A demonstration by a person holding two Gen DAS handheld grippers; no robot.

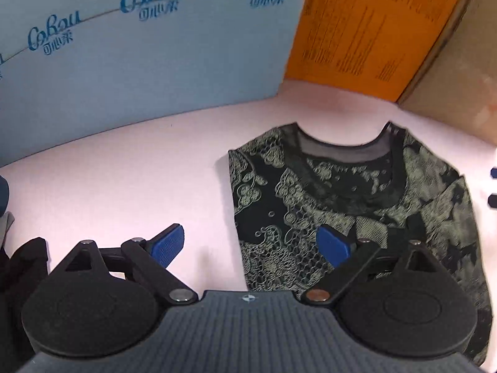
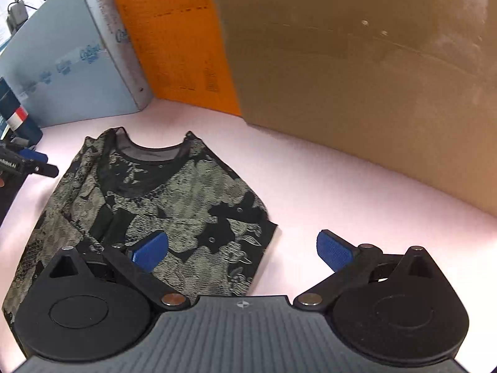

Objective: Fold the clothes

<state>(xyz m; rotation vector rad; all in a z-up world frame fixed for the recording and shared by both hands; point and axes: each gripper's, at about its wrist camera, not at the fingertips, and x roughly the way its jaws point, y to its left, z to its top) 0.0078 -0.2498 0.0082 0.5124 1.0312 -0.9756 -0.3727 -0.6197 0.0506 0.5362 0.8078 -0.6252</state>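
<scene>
- Left wrist view: the left gripper (image 1: pixel 251 245) has its jaws spread wide with nothing between the blue pads (image 1: pixel 169 244). The patterned top (image 1: pixel 357 205) lies flat on the pink table (image 1: pixel 124 168), neckline (image 1: pixel 341 146) turned away from the fingers.
- The garment's straight side edge runs down between the two fingers, so one pad hangs over bare table and the other over the fabric. That straddle looks deliberate: jaws set either side of the edge can close on it for a fold.
- Beyond the fingers a pale blue printed box (image 1: pixel 139 56), an orange board (image 1: pixel 366 28) and a brown cardboard panel (image 1: pixel 459 71) wall off the table's far side. A dark cloth (image 1: pixel 25 267) sits at the frame's edge, outside the left finger.
- Right wrist view: the right gripper (image 2: pixel 243 250) is likewise released, jaws apart and empty. One pad (image 2: pixel 150 251) sits over the top's lower corner, the other over bare table beyond the opposite side edge.
- The top looks already narrowed, its sides tucked in, so a judgement is that the sleeves are folded and a crosswise fold remains.
- Part of the other gripper shows at the far left, beside the garment's shoulder.
</scene>
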